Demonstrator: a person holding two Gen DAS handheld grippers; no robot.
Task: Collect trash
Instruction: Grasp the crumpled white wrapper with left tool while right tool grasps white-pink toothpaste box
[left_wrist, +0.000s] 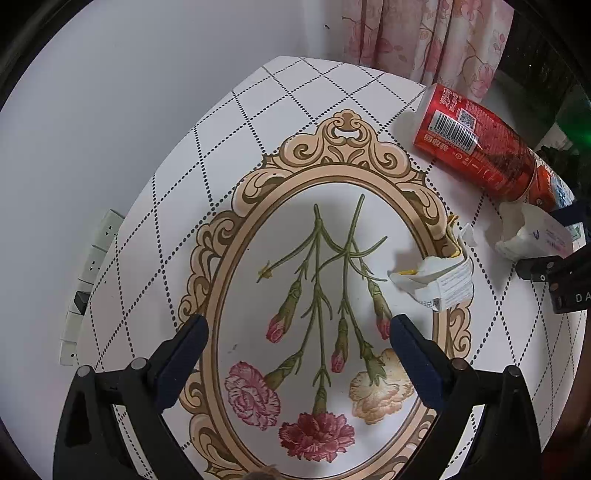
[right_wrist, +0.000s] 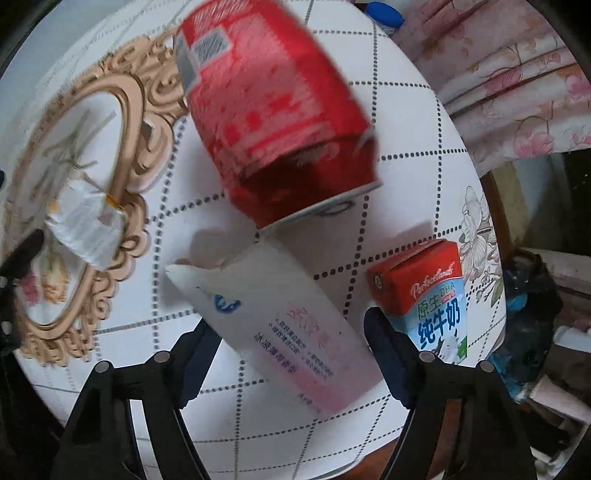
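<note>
A red drink can (left_wrist: 476, 144) lies on its side at the table's far right; it also shows in the right wrist view (right_wrist: 273, 110), blurred. A crumpled white wrapper (left_wrist: 439, 278) lies just ahead of my open, empty left gripper (left_wrist: 297, 330), to its right; it also shows at the left of the right wrist view (right_wrist: 86, 225). A white and pink tissue packet (right_wrist: 280, 325) lies between the fingers of my open right gripper (right_wrist: 288, 339), and shows at the right of the left wrist view (left_wrist: 528, 232). A red and blue milk carton (right_wrist: 430, 295) stands beside the right finger (right_wrist: 388, 350).
The round table (left_wrist: 177, 192) has a white dotted-grid cloth with a flower medallion. A white wall and a power strip (left_wrist: 88, 280) are on the left. Pink floral curtains (left_wrist: 424, 37) hang behind. Dark clutter (right_wrist: 528, 314) lies beyond the table's right edge.
</note>
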